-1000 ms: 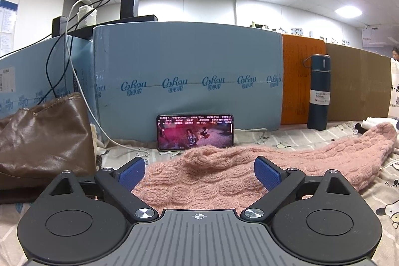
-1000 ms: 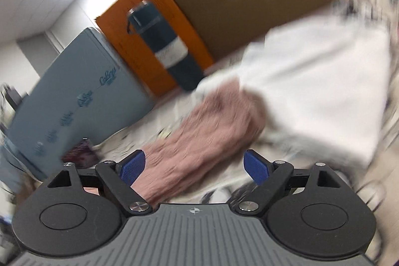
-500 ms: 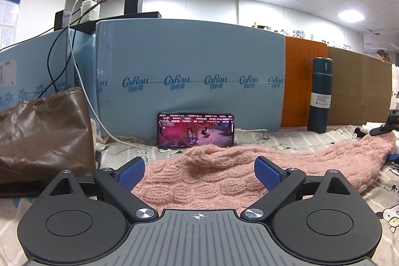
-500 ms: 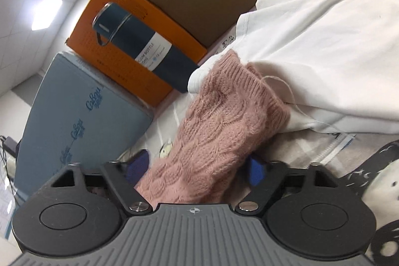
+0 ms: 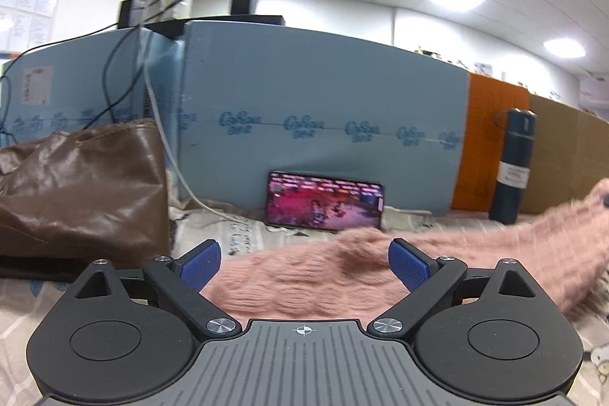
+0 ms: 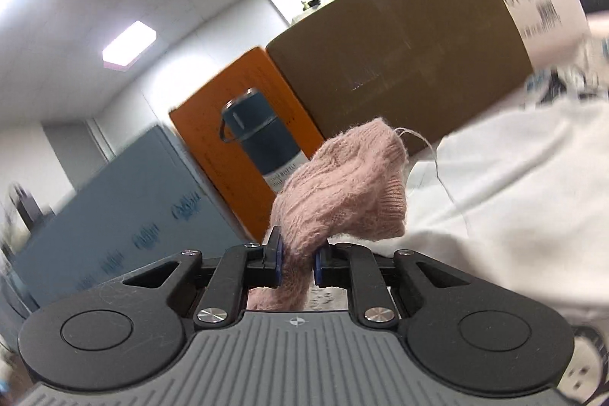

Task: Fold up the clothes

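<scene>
A pink cable-knit sweater [image 5: 312, 280] lies across the printed table cover, its sleeve stretching off to the right. My left gripper [image 5: 303, 263] hangs open just above the sweater's near part, its blue pads wide apart with knit showing between them. In the right wrist view my right gripper [image 6: 298, 259] is shut on the pink sleeve [image 6: 342, 193], with the cuff end bunched and lifted above the jaws. A white garment [image 6: 506, 185] lies to the right of the sleeve.
A brown leather bag [image 5: 80, 193] sits at the left. A lit phone [image 5: 325, 200] leans on the blue foam board [image 5: 323, 124]. A dark blue flask [image 5: 514, 162] stands before orange and brown boards. Cables hang down by the bag.
My right gripper closed on the pink sleeve end and lifted it off the white garment. The sweater's right part rose and blurred in the left view. My left gripper stayed open, rolling slightly.
</scene>
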Action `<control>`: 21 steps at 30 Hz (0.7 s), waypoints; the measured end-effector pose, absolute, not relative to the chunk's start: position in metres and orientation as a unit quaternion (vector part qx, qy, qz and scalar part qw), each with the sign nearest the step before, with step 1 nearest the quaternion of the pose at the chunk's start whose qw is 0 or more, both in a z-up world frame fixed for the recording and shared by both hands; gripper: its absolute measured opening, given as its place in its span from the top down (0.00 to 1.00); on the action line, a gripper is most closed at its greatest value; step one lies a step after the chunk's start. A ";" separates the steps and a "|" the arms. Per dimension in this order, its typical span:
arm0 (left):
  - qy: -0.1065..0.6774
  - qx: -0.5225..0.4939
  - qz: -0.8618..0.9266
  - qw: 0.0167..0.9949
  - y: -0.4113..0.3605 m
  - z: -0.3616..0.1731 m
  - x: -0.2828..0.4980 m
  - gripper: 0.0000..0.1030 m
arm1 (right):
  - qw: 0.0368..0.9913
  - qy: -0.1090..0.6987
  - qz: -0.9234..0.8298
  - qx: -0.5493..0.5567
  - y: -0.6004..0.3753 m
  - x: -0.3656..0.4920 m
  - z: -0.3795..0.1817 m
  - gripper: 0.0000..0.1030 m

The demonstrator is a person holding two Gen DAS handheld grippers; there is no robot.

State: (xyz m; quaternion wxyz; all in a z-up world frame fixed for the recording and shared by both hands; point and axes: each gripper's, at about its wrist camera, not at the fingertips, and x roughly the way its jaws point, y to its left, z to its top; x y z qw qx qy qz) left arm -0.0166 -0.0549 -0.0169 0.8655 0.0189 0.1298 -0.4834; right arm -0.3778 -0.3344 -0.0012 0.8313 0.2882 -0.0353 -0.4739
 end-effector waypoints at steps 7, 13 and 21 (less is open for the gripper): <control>0.137 -0.008 -0.472 0.871 -0.049 -0.016 -0.009 0.06 | 0.874 0.029 -0.452 0.175 -0.312 -0.327 0.006 0.87; 0.141 -0.009 -0.479 0.866 -0.049 -0.017 -0.007 0.06 | 0.908 0.091 -0.392 0.113 -0.284 -0.285 0.004 0.87; 0.141 -0.013 -0.483 0.864 -0.049 -0.017 -0.006 0.05 | 0.916 0.188 -0.352 0.030 -0.255 -0.230 -0.017 0.81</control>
